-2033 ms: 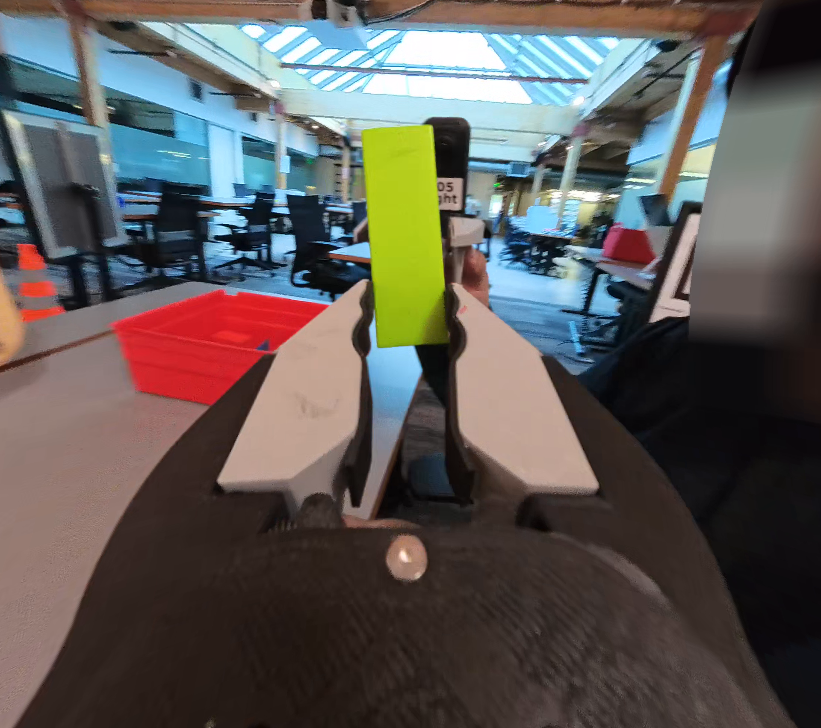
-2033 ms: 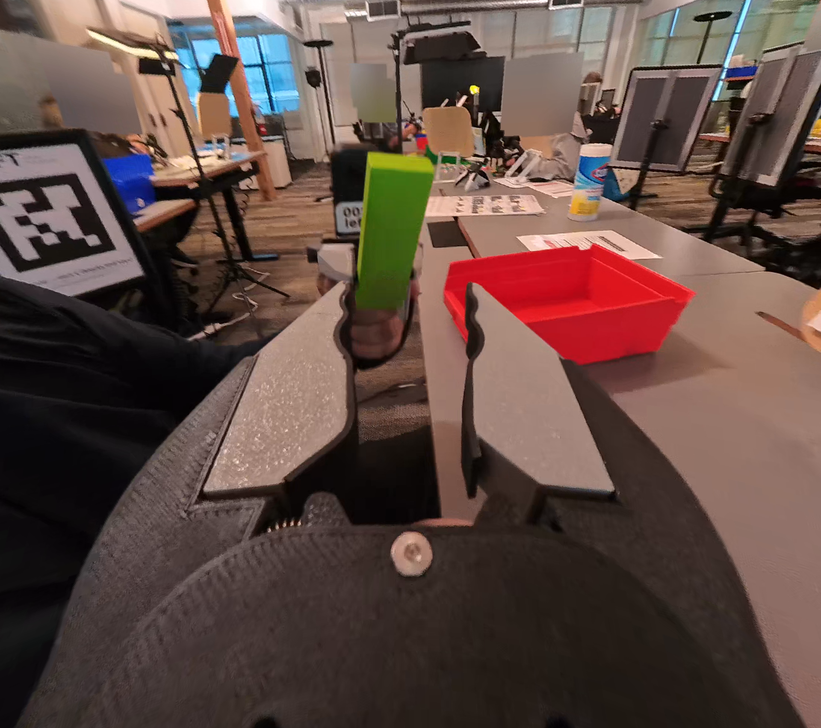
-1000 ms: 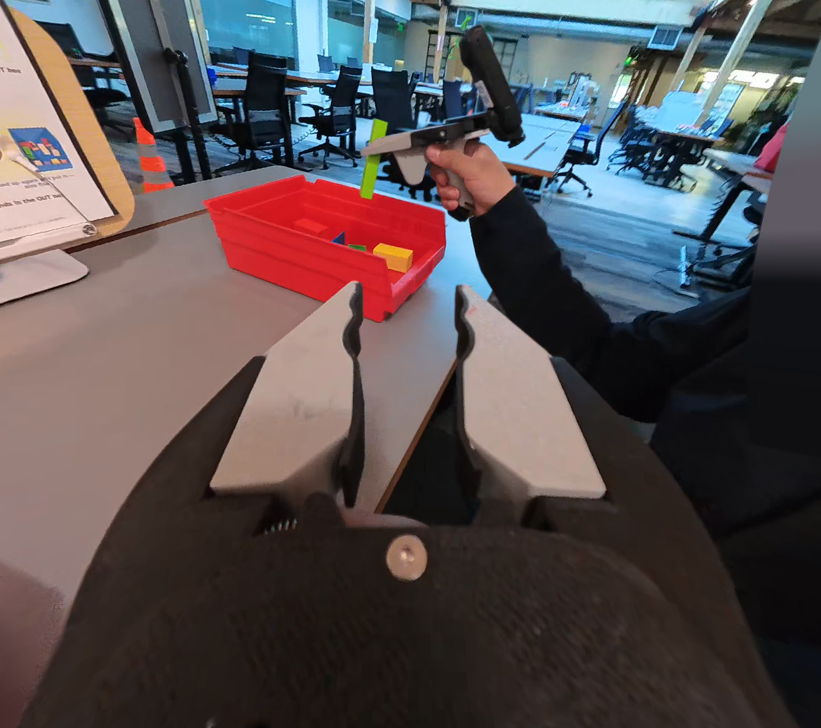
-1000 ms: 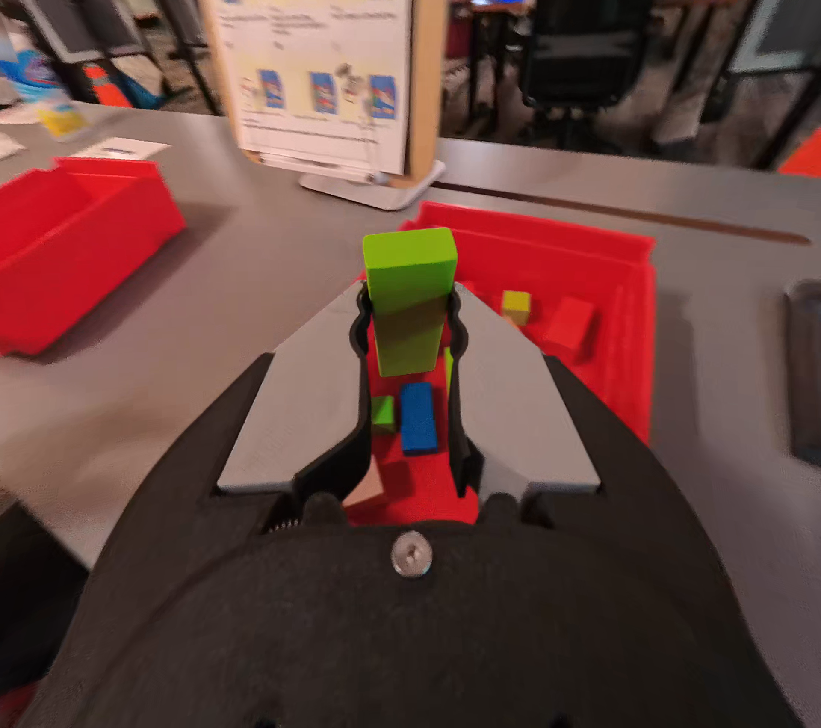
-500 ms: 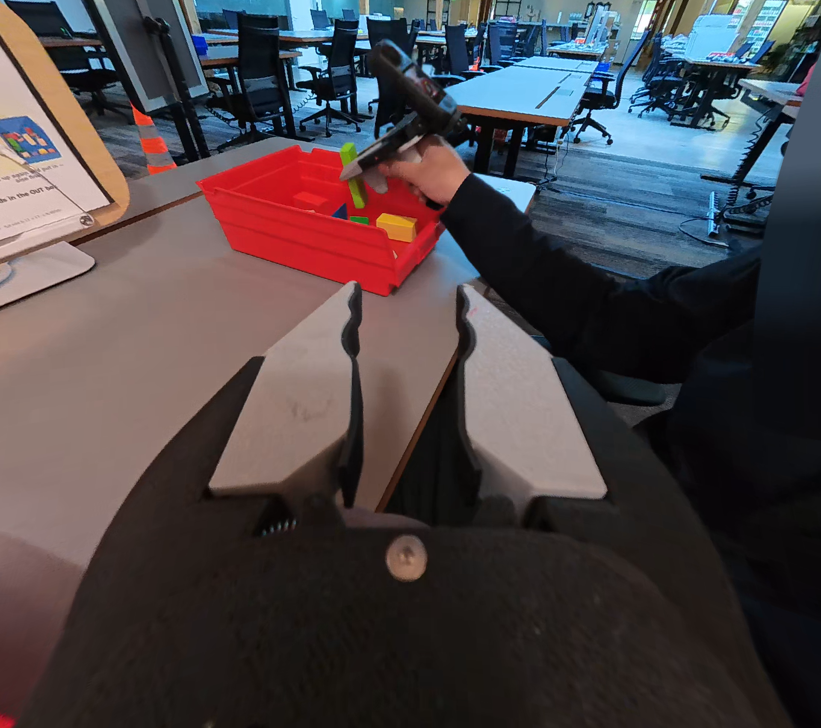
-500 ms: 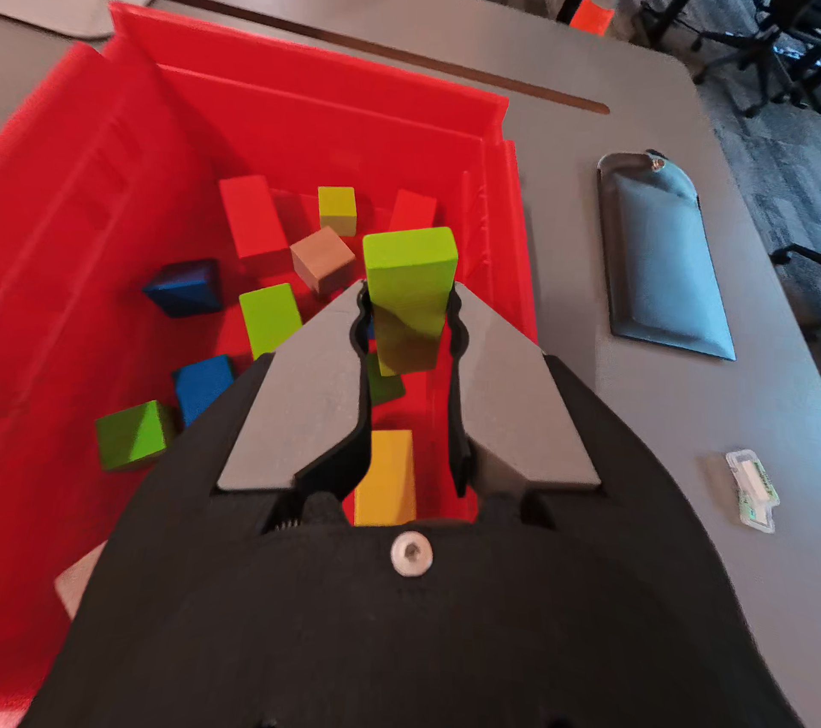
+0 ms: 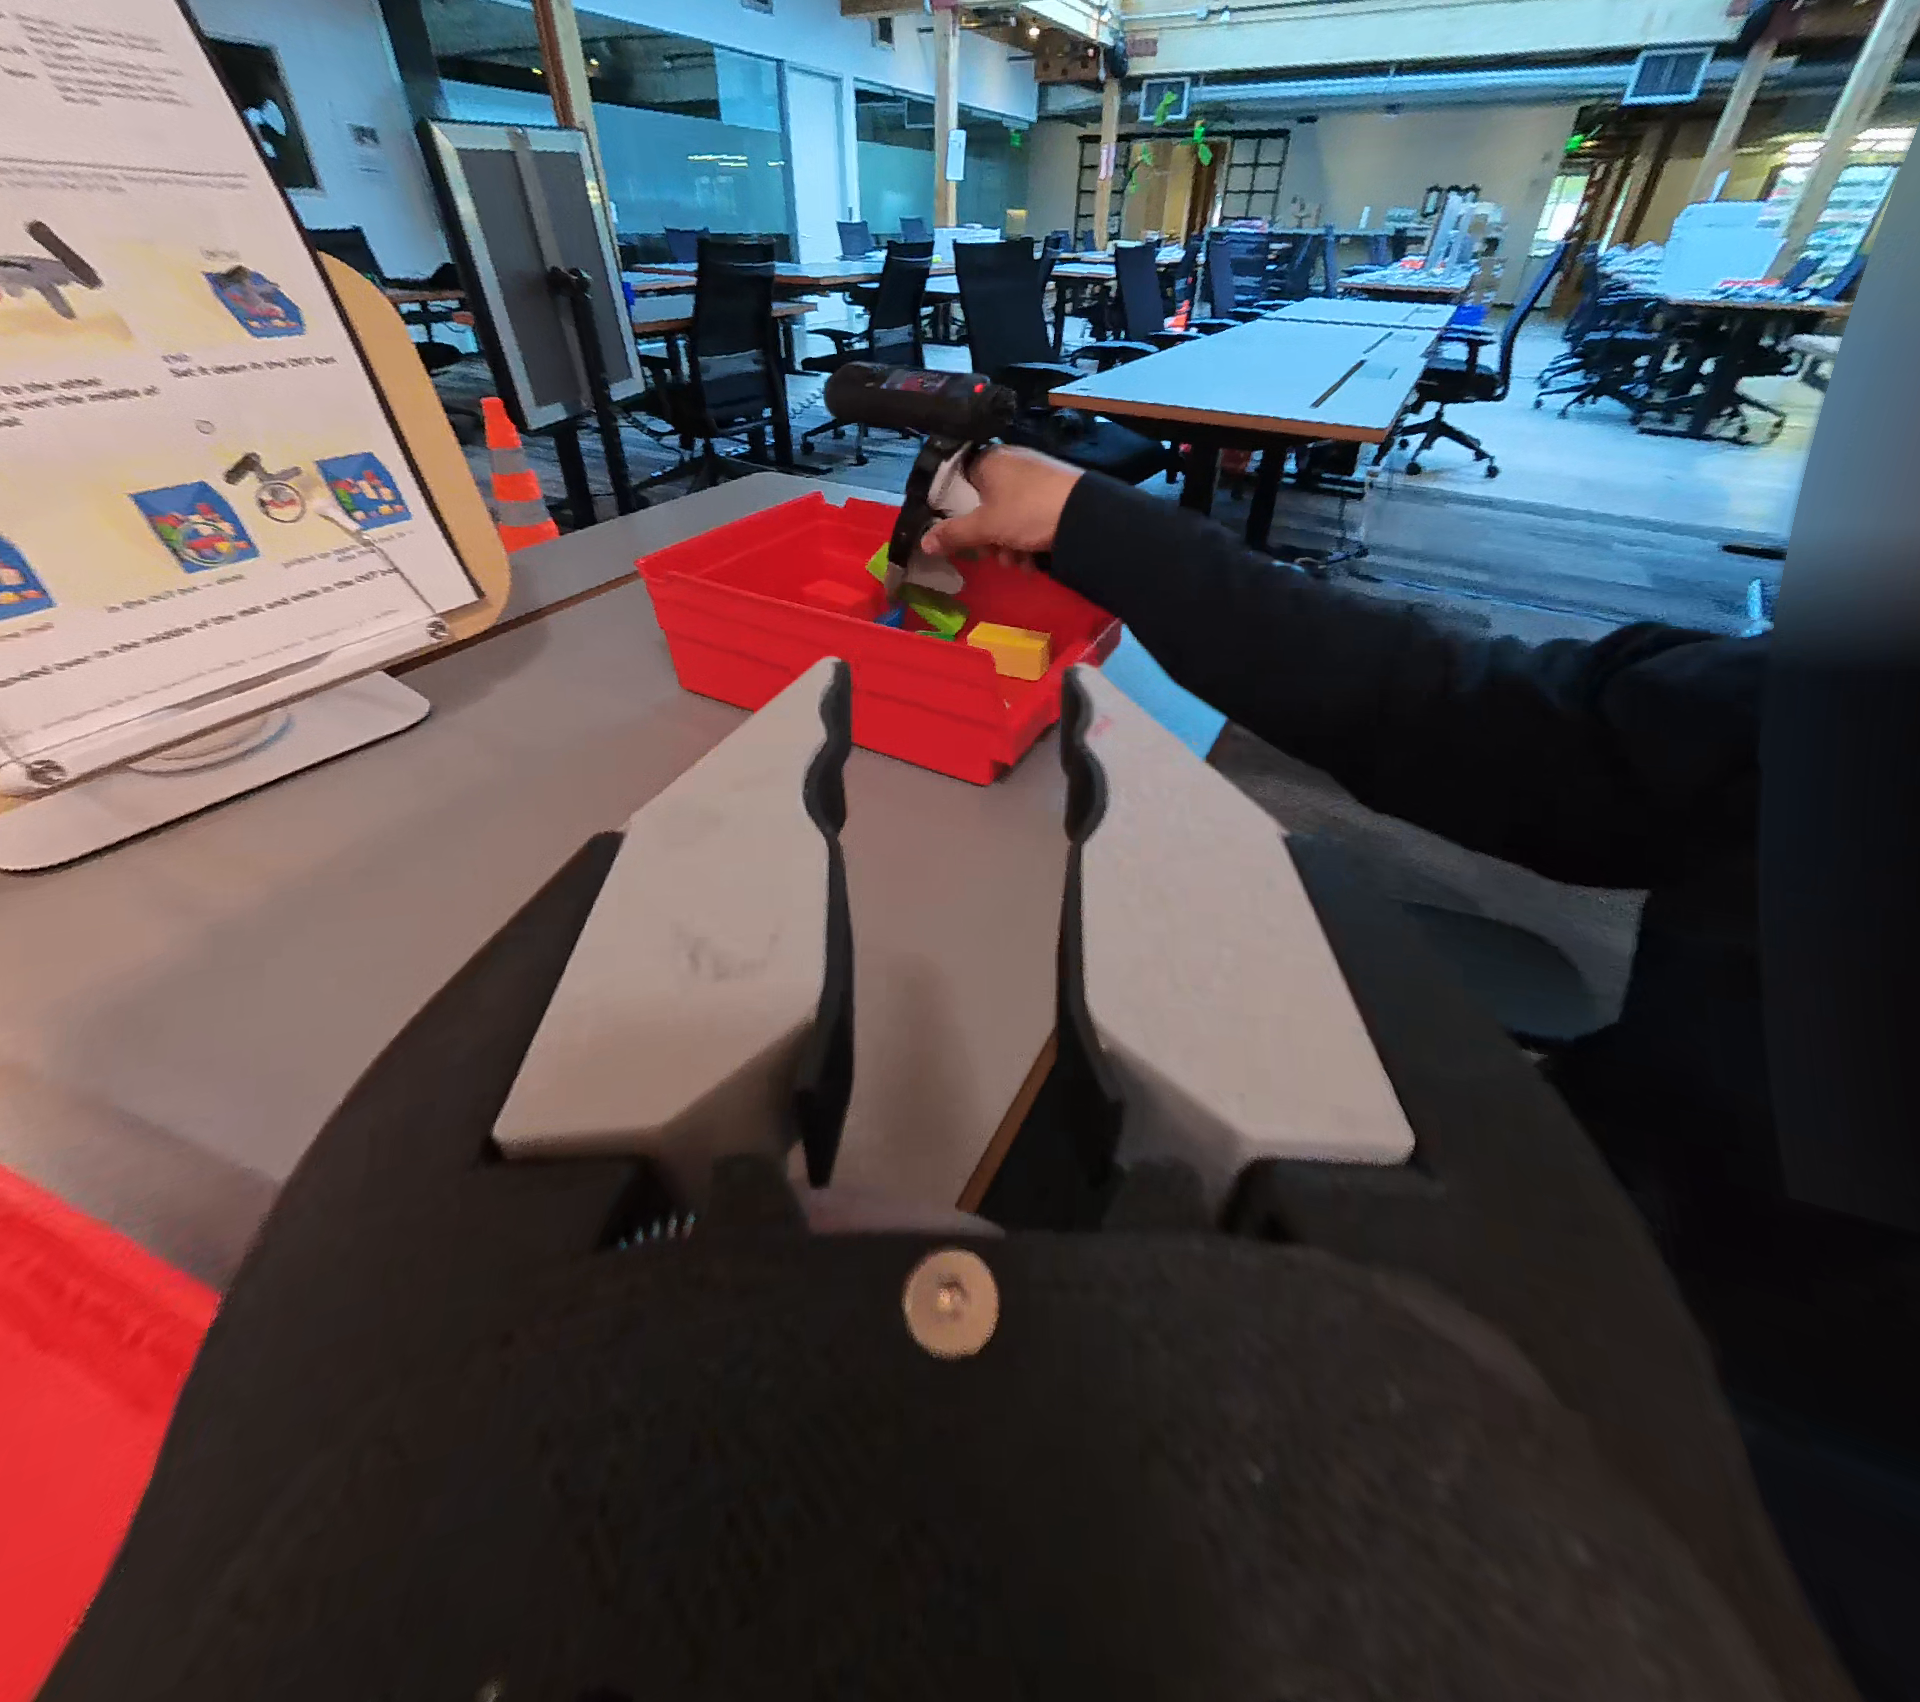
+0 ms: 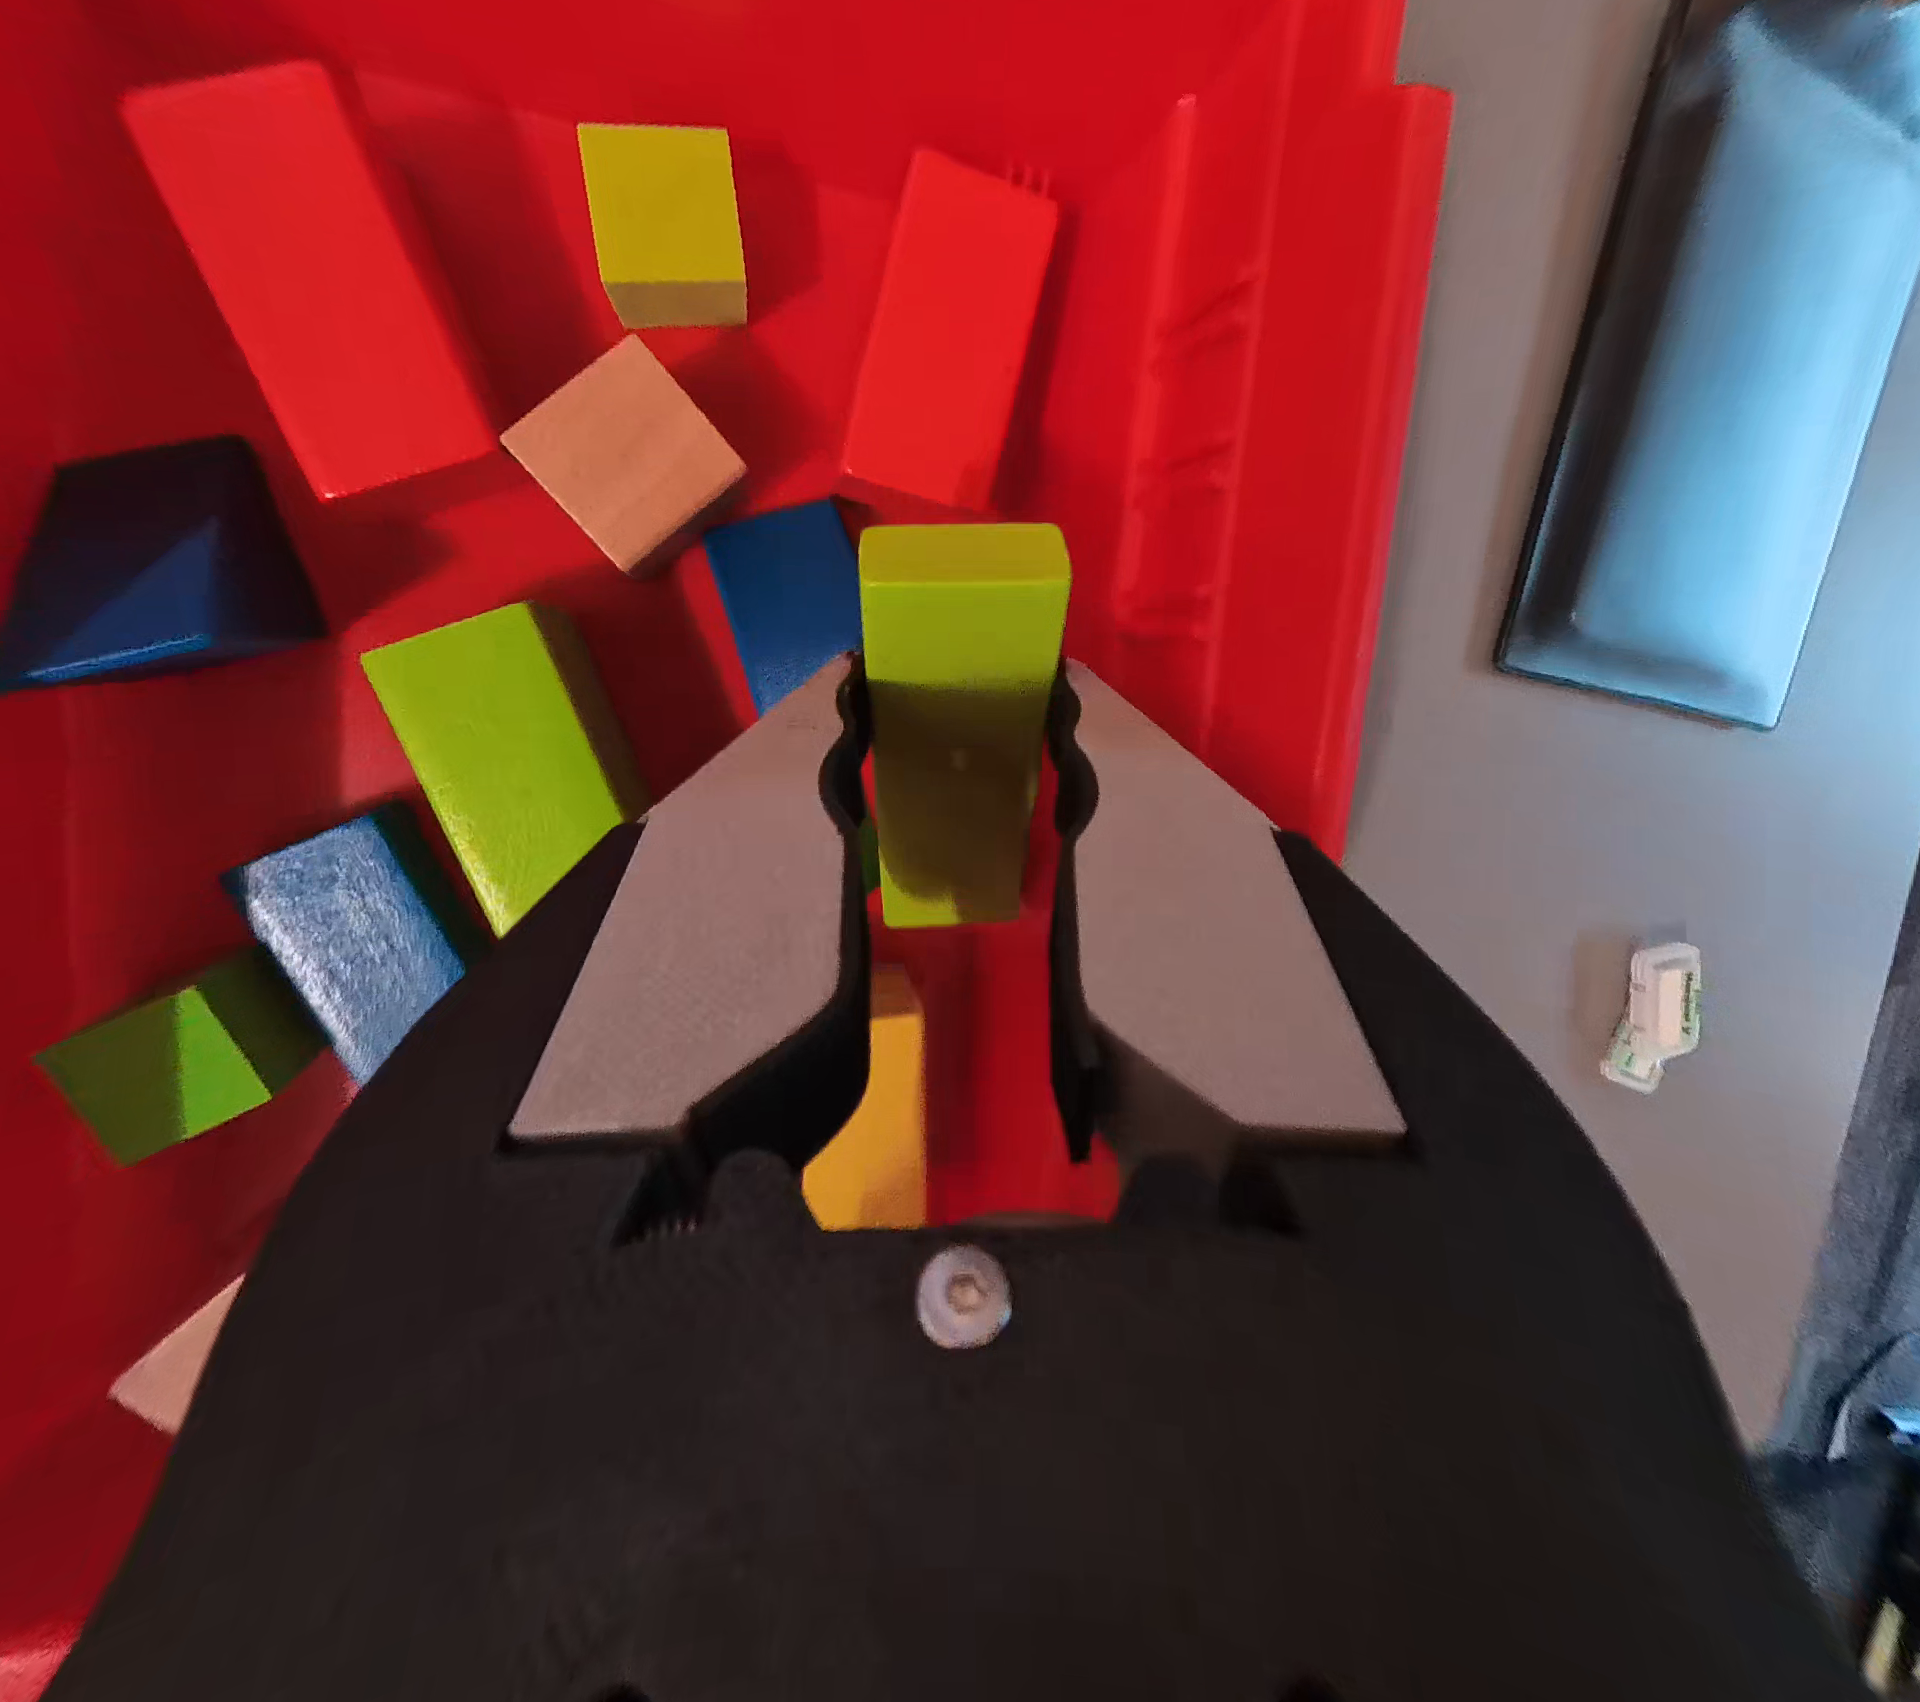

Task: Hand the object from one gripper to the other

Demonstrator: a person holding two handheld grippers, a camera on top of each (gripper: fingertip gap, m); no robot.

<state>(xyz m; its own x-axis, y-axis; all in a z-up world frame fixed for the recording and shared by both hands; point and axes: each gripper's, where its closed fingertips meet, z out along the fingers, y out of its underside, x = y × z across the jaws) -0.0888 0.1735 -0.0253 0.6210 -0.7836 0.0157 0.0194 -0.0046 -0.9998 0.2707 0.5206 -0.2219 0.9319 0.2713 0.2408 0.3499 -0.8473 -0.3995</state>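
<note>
My right gripper (image 8: 956, 696) is shut on a long lime-green block (image 8: 961, 613) and holds it low inside a red bin (image 8: 1340, 364), pointing down at the bin floor near its right wall. In the left wrist view the same gripper (image 7: 914, 577) reaches into the bin (image 7: 810, 665) from above, held by a hand in a dark sleeve. My left gripper (image 7: 943, 717) is open and empty, above the grey table's front edge, well short of the bin.
Several loose blocks lie in the bin: red (image 8: 301, 270), blue (image 8: 779, 592), green (image 8: 488, 748), yellow (image 8: 873, 1122), plain wood (image 8: 623, 457). A dark tray (image 8: 1704, 364) lies right of the bin. An instruction board (image 7: 177, 364) stands at the left. Another red bin's corner (image 7: 62, 1403) shows at bottom left. The tips of one gripper are about 55 cm away from the tips of the other.
The green block passed from my left gripper to my right one. The right gripper then swung over the red bin and lowered the block into it. The left gripper stays open and drew back.
</note>
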